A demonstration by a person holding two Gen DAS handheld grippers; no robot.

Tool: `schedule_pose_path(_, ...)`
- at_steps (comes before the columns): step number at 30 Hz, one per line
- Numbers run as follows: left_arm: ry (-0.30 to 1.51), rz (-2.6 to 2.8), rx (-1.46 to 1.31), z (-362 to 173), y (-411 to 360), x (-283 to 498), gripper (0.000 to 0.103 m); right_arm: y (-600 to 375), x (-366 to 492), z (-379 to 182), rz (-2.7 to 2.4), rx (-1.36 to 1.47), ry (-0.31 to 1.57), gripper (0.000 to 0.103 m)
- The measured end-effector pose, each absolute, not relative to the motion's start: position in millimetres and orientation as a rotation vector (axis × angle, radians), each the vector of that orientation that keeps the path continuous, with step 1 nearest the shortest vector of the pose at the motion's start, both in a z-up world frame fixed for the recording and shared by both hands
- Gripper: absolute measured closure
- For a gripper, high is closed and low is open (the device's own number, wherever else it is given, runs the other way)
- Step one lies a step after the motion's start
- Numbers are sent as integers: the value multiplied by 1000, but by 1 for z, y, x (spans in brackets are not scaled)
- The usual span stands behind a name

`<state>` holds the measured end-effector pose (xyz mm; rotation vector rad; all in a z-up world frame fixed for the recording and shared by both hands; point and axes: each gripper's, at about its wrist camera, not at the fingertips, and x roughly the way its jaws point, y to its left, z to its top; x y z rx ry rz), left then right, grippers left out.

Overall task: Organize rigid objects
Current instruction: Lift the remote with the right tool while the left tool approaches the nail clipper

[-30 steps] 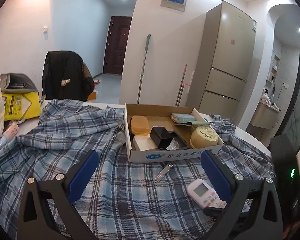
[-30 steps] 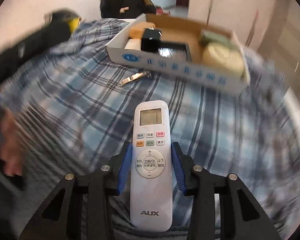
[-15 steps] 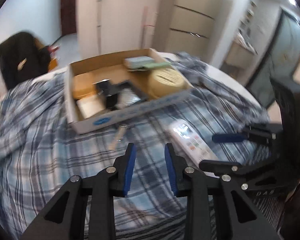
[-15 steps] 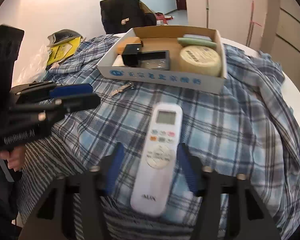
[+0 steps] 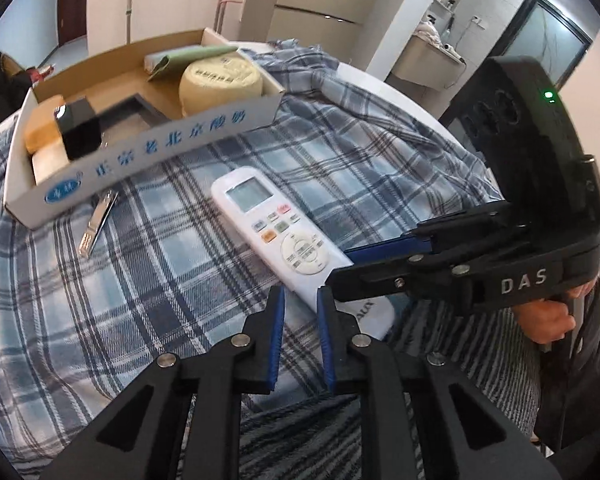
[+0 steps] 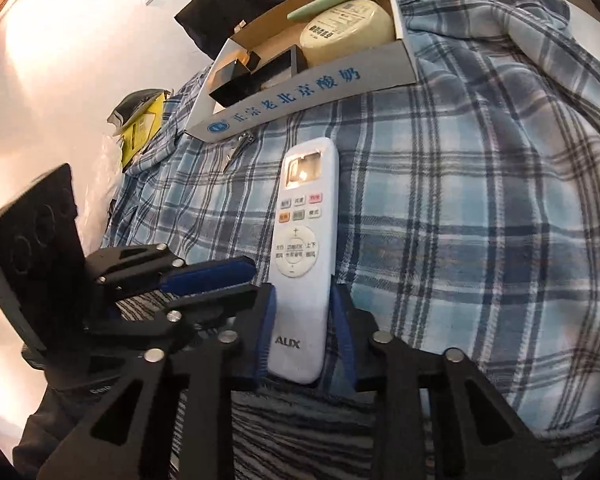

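My right gripper [image 6: 303, 332] has just been closing, and its blue pads now sit against both long edges of the white remote [image 6: 305, 252], down at the end with the brand name. I read that as a clamp on the remote, taken low so the screen end leads toward the box. The remote lies on the plaid cloth [image 6: 480, 208], screen pointing to 12 o'clock in the right wrist view, just short of the cardboard box [image 6: 300, 92].

My left gripper [image 5: 300, 300] has also been closing; its fingers stand nearly together with nothing between them, tips just beside the remote's lower edge at 6 o'clock of it in the left wrist view. It looks parked as a steadying hand, not a gripping one.

Around it: the nail clipper [image 5: 97, 229] lies at 9 o'clock of the remote, tight against the box's front wall. Inside the box, the round yellow tin [image 5: 220, 86] fills the 1 o'clock end, a black cube [image 5: 80, 130] the 9 o'clock end, with a dark tray [image 5: 134, 110] between.

What stands in the way, as I judge it, is that front wall, and the free floor behind it is narrow, so the remote needs a lift over.
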<state>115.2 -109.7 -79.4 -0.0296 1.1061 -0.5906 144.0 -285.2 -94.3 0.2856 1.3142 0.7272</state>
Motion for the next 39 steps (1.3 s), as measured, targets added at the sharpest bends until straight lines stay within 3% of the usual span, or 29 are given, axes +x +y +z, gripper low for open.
schedule_pose_path(6, 1126, -608, -89, -85, -102, 117, 85, -292, 152, -90, 760, 447, 1311, 77)
schedule_pose_path(11, 1121, -534, -116, -79, -88, 117, 85, -278, 147, -81, 800, 378, 1315, 87)
schedule_pose_path(18, 1132, -472, -224, -87, -56, 128, 85, -241, 128, -78, 776, 158, 1286, 87)
schedule_pose_path(39, 1126, -469, -370, -100, -31, 130, 87, -205, 145, -73, 761, 240, 1332, 84)
